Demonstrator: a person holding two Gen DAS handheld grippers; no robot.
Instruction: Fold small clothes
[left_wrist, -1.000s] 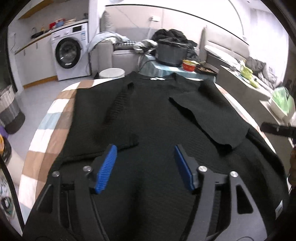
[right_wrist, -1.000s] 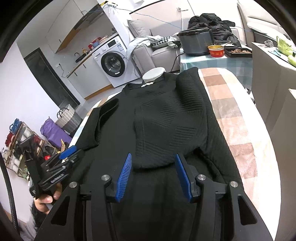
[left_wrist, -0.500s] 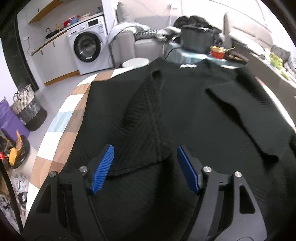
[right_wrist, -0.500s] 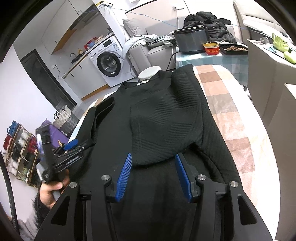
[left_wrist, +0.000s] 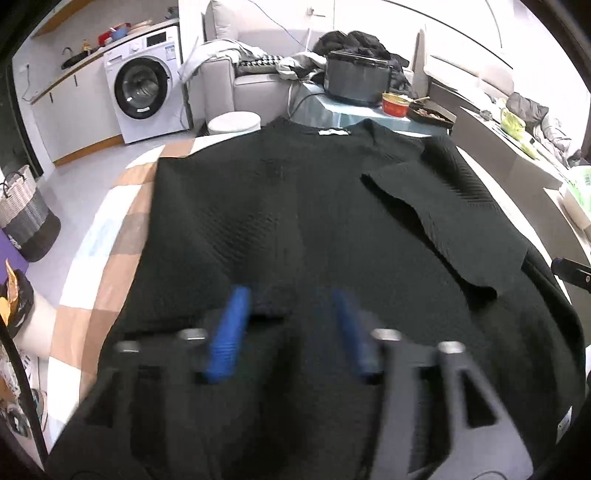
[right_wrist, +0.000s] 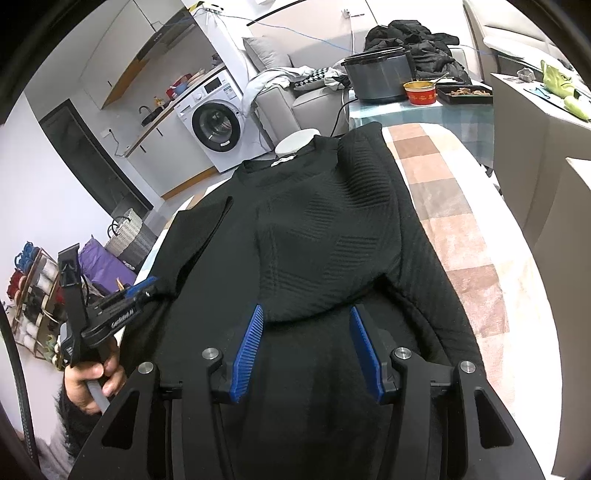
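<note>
A black knit sweater (left_wrist: 295, 221) lies flat on the checked table (left_wrist: 110, 258), collar at the far end. Both sleeves are folded in over the body. The left sleeve's (right_wrist: 199, 240) cuff ends by my left gripper (left_wrist: 291, 325). That gripper is motion-blurred, its blue pads apart over the fabric; the right wrist view shows its tip (right_wrist: 144, 290) at the cuff, held by a hand (right_wrist: 92, 384). My right gripper (right_wrist: 306, 332) stands open, the right sleeve's (right_wrist: 325, 251) cuff edge lying just beyond its tips and the pads not pressing on it.
A washing machine (left_wrist: 142, 92), a woven basket (left_wrist: 26, 218) and a white stool (left_wrist: 232, 123) stand to the left and beyond the table. A side table holds a dark cooker pot (left_wrist: 356, 81) and a red bowl (left_wrist: 395, 105). Pale cabinets (right_wrist: 535, 122) flank the right.
My left gripper has swung over the left sleeve and dipped toward its cuff, and its view is now blurred. The sleeve lies flatter than half a second ago. The right gripper has kept still.
</note>
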